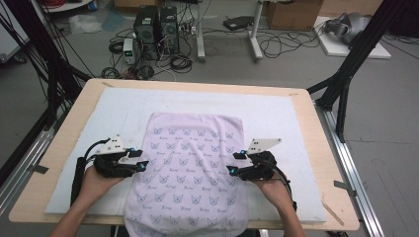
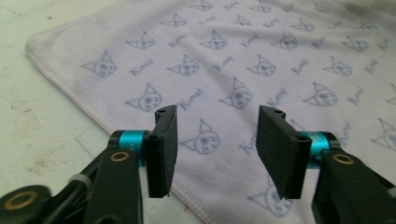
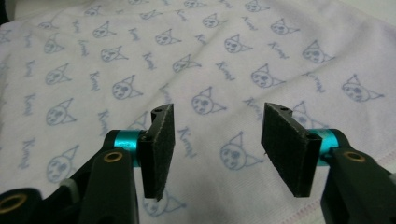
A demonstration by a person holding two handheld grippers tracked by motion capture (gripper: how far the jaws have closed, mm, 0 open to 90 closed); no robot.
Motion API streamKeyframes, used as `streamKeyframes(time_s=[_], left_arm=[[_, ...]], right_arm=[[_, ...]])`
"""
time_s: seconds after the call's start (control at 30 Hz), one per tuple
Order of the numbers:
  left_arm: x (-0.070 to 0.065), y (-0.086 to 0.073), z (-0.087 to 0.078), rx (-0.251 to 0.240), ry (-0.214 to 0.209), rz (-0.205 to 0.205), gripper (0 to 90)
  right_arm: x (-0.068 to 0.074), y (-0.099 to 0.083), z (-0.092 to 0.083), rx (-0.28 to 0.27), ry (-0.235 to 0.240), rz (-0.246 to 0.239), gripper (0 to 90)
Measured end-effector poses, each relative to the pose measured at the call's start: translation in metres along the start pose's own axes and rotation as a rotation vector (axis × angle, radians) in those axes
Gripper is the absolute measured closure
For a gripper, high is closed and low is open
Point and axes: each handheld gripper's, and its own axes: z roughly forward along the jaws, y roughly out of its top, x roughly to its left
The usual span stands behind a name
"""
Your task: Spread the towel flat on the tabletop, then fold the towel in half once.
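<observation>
A: Where do we have the towel (image 1: pixel 190 168) right now?

B: We see it lying flat on the white mat (image 1: pixel 276 113), which covers the wooden table (image 1: pixel 326 148). It sits in the middle, its far edge well short of the mat's far edge, and its near end hangs over the table's near edge. It is pale lilac with small printed cat faces all over.

A: And our left gripper (image 1: pixel 139 159)?

B: We hold it at the towel's left edge, jaws pointing right, toward the cloth. In the left gripper view (image 2: pixel 217 149) the two black pads stand well apart with nothing pinched between them; the towel's stitched hem runs below the gap, and the bare mat shows to the left of it.

A: So we grip nothing on that side?

B: Nothing. The pads are clear of the fabric.

A: What about our right gripper (image 1: pixel 236 163)?

B: It is at the towel's right side, jaws pointing left over the cloth. In the right gripper view (image 3: pixel 219 149) its pads are likewise spread wide, with only the printed towel seen beyond them, and no fold caught between them.

A: How do we stand to each other?

B: Our two grippers face one another across the towel, about level, both at its near half.
</observation>
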Motion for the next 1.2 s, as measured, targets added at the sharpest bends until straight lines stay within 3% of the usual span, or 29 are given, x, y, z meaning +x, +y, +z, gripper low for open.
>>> streamKeyframes(time_s=[0.2, 0.27, 0.43, 0.63, 1.2], left_arm=[[0.004, -0.001, 0.011, 0.014, 0.015, -0.022, 38.5], [0.002, -0.001, 0.016, 0.013, 0.002, -0.025, 36.7], [-0.005, 0.0, 0.016, 0.009, -0.004, 0.008, 36.3], [-0.003, -0.004, 0.012, 0.009, 0.002, 0.009, 36.2], [0.004, -0.002, 0.017, 0.018, -0.01, 0.014, 37.2]], right_arm=[[-0.001, 0.0, 0.002, -0.004, -0.021, 0.016, 33.6], [0.0, -0.001, 0.002, -0.016, -0.023, 0.016, 31.4], [0.007, -0.004, 0.002, -0.016, -0.033, 0.006, 29.6], [0.007, -0.003, 0.0, -0.04, -0.037, 0.007, 29.2], [0.006, -0.005, 0.0, -0.044, -0.047, 0.033, 26.3]])
